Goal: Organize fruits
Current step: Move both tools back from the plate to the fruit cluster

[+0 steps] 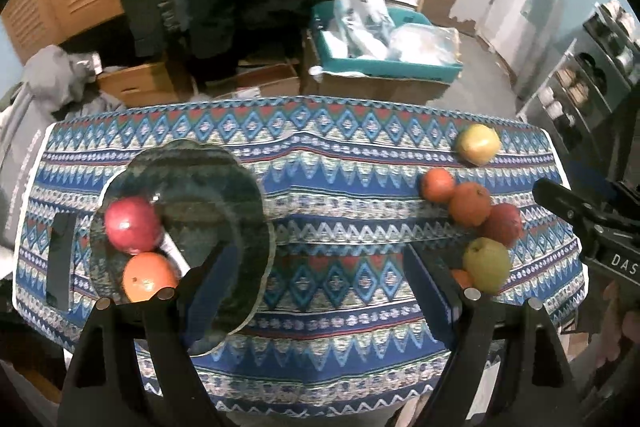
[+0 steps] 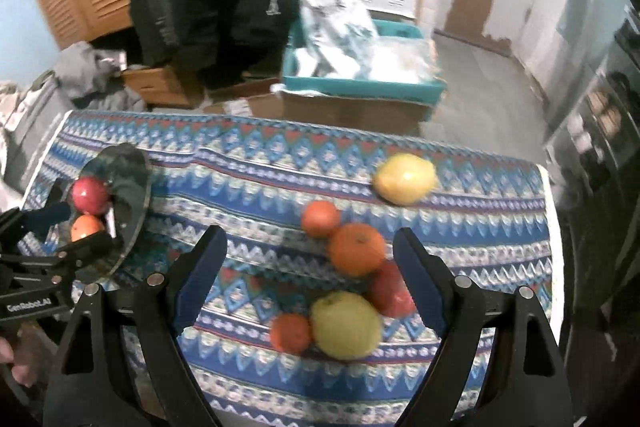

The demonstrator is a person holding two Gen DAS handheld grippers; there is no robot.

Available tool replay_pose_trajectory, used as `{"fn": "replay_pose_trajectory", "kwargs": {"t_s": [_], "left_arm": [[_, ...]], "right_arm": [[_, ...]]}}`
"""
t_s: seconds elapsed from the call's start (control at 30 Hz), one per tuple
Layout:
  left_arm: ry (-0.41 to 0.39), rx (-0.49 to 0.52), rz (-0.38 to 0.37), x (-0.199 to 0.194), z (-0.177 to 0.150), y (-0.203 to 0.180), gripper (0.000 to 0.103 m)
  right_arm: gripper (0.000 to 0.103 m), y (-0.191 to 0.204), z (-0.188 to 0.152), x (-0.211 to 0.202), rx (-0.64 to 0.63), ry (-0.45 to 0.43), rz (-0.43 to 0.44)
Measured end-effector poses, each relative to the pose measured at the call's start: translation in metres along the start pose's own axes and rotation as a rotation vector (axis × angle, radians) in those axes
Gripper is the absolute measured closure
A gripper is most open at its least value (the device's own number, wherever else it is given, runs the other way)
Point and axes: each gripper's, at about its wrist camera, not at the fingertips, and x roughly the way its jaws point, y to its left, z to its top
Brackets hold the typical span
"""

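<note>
Plate (image 1: 240,187) lies left of loose fruits (image 1: 470,205)

Dark glass plate (image 1: 224,187) lies flat at left of the patterned tabletop (image 1: 340,155); it holds a red apple (image 1: 132,223) touching an orange (image 1: 149,277). At right, loose: yellow apple (image 2: 405,178) apart at the far edge; small orange (image 2: 320,218), large orange (image 2: 357,249), red apple (image 2: 390,291), green apple (image 2: 346,325) and small orange (image 2: 291,333) clustered, touching.
</note>
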Motion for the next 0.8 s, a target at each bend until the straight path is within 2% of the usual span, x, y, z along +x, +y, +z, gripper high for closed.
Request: {"fn": "replay_pose_trajectory", "kwargs": {"t_s": [0.27,0.5,0.8], "left_arm": [[0.019,0.073,-0.001,0.012,0.0,-0.036,0.017],[0.051,0.104,0.013,0.034,0.003,-0.056,0.017],[0.068,0.108,0.027,0.057,0.005,-0.064,0.017]], "right_arm": [[0.018,-0.046,-0.019,0.003,0.082,0.021,-0.047],[0.018,-0.074,-0.033,0.028,0.136,0.087,-0.063],[0.018,-0.088,-0.045,0.065,0.157,0.173,-0.064]]}}
